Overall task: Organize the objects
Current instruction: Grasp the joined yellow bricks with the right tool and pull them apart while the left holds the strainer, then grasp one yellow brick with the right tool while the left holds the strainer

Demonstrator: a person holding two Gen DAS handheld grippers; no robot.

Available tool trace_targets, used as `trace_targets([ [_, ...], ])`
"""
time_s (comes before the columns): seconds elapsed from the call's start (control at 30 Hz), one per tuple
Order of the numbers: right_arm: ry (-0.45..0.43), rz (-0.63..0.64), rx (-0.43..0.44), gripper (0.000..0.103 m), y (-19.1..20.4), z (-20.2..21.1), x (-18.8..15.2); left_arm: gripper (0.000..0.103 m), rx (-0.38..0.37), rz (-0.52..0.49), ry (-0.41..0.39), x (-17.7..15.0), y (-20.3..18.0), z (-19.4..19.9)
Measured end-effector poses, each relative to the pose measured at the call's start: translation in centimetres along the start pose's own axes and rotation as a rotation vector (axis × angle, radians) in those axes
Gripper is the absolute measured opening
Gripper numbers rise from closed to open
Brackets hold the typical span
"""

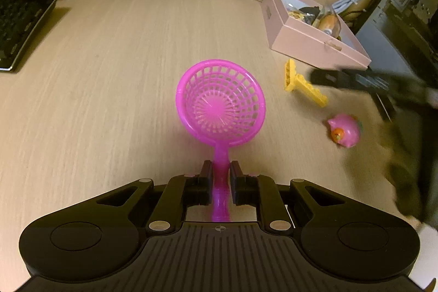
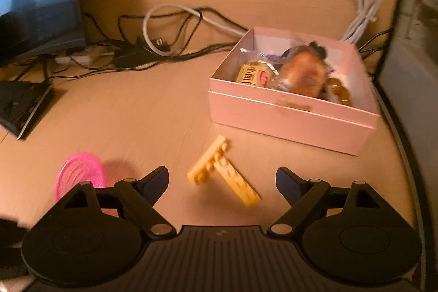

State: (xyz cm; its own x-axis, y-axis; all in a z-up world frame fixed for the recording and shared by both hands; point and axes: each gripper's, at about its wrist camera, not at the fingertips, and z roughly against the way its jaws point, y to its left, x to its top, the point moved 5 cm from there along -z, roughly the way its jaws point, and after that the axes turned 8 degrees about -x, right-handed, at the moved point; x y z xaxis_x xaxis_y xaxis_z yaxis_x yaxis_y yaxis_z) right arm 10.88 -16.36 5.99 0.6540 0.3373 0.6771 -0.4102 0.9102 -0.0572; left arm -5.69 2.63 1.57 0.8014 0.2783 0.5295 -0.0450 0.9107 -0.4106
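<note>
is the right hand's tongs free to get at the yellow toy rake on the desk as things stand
Probably yes. The right tongs stand open and empty, with the yellow toy rake lying flat on the desk just ahead between the fingers. Nothing covers it, and the pink box sits apart, farther back.

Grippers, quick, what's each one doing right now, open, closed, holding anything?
Left gripper: closed on the handle of the pink strainer.
Right gripper: open, holding nothing; the yellow toy rake lies on the table between its fingers.
</note>
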Motion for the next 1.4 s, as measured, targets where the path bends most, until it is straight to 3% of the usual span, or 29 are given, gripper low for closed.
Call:
trace_targets([
  [0.13,0.06,-0.016,-0.03,0.085,0.6,-4.5,1.4,0.015,0.003,-0.011,-0.002,-0.1,0.1,0.1],
  [0.2,0.073,0.014,-0.052,0.069,1.1,-5.6,1.5,0.015,-0.001,-0.008,-0.005,-0.2,0.2,0.3],
  [0.27,0.077,0.037,-0.032,0.058,1.7,-6.1,1.5,0.015,-0.007,-0.003,-0.008,-0.3,0.4,0.5],
  [0.4,0.074,0.089,0.01,0.027,3.0,-4.8,0.7,0.015,-0.005,0.001,-0.008,-0.1,0.4,0.4],
  [0.47,0.075,0.118,0.045,0.02,3.7,-3.6,-0.3,0.015,-0.008,-0.001,-0.006,0.0,0.4,0.4],
  [0.7,0.078,0.188,0.107,0.02,3.6,1.1,-5.1,0.015,-0.024,-0.004,-0.002,0.4,0.1,-0.1],
  [0.77,0.072,0.209,0.093,0.023,3.0,2.1,-6.2,0.015,-0.026,-0.012,-0.001,0.5,-0.1,-0.3],
  [0.83,0.055,0.235,0.064,0.038,2.4,3.0,-7.0,0.015,-0.026,-0.017,0.0,0.6,-0.4,-0.6],
  [0.9,0.037,0.244,0.045,0.065,1.8,3.9,-7.7,0.015,-0.025,-0.023,0.001,0.7,-0.6,-0.7],
  [1.03,0.034,0.214,0.014,0.072,0.1,4.5,-8.3,0.015,-0.032,-0.043,0.009,0.9,-1.1,-1.2],
  [1.23,0.039,0.146,-0.155,0.08,-3.6,4.3,-8.6,0.016,-0.017,-0.086,-0.003,0.7,-1.9,-1.6],
  [1.4,0.048,0.049,-0.11,0.091,-4.9,5.2,-9.2,0.016,-0.004,-0.086,-0.007,0.7,-1.9,-1.6],
])
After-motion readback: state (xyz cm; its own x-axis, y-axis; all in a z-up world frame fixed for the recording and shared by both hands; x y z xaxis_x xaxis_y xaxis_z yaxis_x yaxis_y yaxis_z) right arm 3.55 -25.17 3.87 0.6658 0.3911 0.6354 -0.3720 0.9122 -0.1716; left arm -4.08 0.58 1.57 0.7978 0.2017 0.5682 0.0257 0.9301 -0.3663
